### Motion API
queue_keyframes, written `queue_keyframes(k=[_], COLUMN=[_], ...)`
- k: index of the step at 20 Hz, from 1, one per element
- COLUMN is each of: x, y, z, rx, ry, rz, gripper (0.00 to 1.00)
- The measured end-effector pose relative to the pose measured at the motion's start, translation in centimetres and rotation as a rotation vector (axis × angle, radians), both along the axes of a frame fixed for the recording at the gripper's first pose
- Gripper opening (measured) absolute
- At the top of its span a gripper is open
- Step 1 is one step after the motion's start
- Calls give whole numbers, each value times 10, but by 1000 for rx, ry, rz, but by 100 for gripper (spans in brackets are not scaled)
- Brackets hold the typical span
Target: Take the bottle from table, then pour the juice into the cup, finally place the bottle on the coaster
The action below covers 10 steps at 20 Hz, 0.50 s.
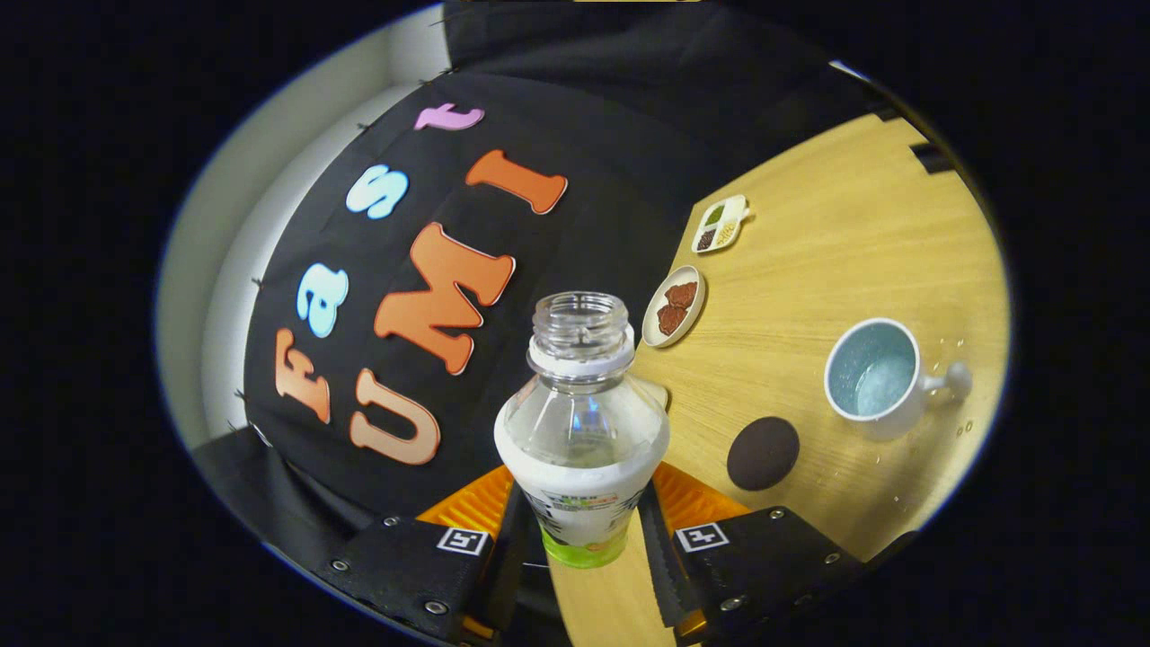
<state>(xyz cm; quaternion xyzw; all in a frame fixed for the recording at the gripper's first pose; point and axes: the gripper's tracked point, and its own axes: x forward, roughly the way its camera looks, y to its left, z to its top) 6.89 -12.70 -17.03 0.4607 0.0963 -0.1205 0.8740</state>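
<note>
The hand-held gripper (584, 530) grips a clear plastic bottle with a white label and a green lower band (582, 431). Both fingers (654, 530) press on the sides of the bottle at the label, so the jaws are narrow and closed around it. The bottle stands between the fingers, and its open neck, with no cap on it, points away from the gripper. The whole scene looks tilted, because the light wooden table (809, 270) rises steeply to the right of the bottle.

Just ahead of the right finger, a dark brown round coaster (763, 453) lies flat on the table, apart from the bottle. A little further to the right stands a white mug with a pale blue inside (876, 376), and its handle points away from the bottle. Something pale lies at the bottom of the mug, but I cannot tell what it is. A few small drops are on the wood near the mug.

Beyond the bottle neck lies a small oval plate with brown pieces (675, 305), and still further a small white dish with four compartments (720, 223).
</note>
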Motion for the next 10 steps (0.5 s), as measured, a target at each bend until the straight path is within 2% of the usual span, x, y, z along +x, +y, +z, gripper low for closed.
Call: queue_keyframes(k=[6,10], x=[6,26], y=[-16,-19], z=[0,-10], rx=[-408,-630], ry=[135,221], rz=[-59,-60], gripper=[61,61])
